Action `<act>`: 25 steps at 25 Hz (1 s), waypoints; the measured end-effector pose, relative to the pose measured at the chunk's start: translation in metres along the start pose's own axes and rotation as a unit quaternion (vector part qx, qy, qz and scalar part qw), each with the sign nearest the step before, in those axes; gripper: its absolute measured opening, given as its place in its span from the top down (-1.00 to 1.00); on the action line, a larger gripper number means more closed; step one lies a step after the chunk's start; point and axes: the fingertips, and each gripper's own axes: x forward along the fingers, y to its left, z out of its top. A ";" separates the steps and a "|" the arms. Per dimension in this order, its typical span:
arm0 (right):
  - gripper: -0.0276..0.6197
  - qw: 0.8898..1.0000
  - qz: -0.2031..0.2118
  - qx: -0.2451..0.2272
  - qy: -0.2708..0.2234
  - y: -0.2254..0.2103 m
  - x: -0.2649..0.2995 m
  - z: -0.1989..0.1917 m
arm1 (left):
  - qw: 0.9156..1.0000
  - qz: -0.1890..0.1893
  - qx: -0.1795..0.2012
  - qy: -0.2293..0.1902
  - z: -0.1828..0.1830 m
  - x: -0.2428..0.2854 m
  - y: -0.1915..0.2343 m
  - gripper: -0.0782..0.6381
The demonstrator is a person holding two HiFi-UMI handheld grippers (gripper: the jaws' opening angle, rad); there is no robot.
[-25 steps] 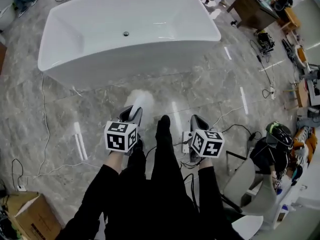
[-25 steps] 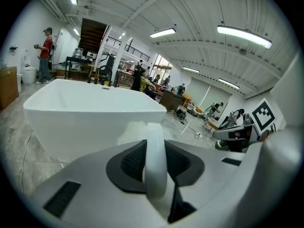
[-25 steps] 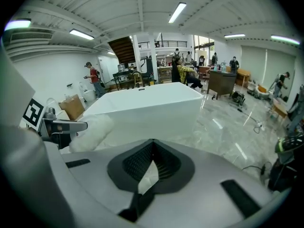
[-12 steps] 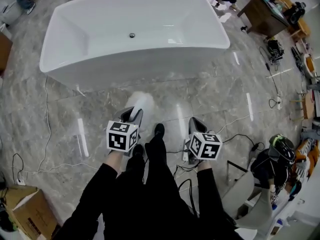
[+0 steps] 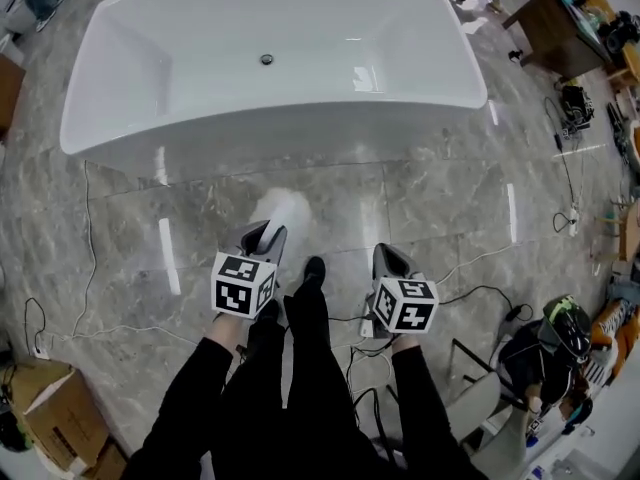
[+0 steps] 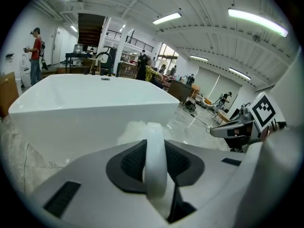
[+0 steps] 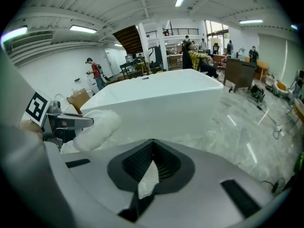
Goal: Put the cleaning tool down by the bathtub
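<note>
at the bottom of the head view, black-clad legs (image 5: 300, 388) stand between the two grippers. just ahead, the left gripper (image 5: 264, 236) points up the frame with the cleaning tool (image 5: 283, 211) at its tip, the fluffy white head blurred over the grey marble floor (image 5: 420, 198). the left gripper view shows what the head view does not: the jaws are partly closed and clamp the tool's smooth white handle (image 6: 155, 172) between the dark pads, with the fluffy head only peeking out past them in mid frame. the right gripper (image 5: 391, 260) sits at the same height, right of the legs and well apart from the tool. its own view shows the right gripper (image 7: 152, 167) with its jaws drawn together on a small white scrap (image 7: 148, 180), which the head view cannot show. that view also catches the left gripper from the side at centre left, the fluffy head sticking out beyond it towards the tub. farther on, the white bathtub (image 5: 270, 123) fills the top of the head view. the tool is near its front wall but not touching. far behind, at the upper left of the left gripper view, stands a person in red (image 6: 34, 51).
</note>
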 end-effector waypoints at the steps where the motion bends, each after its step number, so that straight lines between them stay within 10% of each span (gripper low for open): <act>1: 0.91 1.000 0.004 0.001 0.004 -0.004 0.012 -0.002 | 1.000 0.003 -0.002 0.001 -0.002 0.010 0.004 0.51; 25: 0.91 0.999 0.037 -0.026 -0.002 -0.066 0.268 -0.088 | 0.999 0.005 0.018 -0.030 -0.098 0.248 0.087 0.51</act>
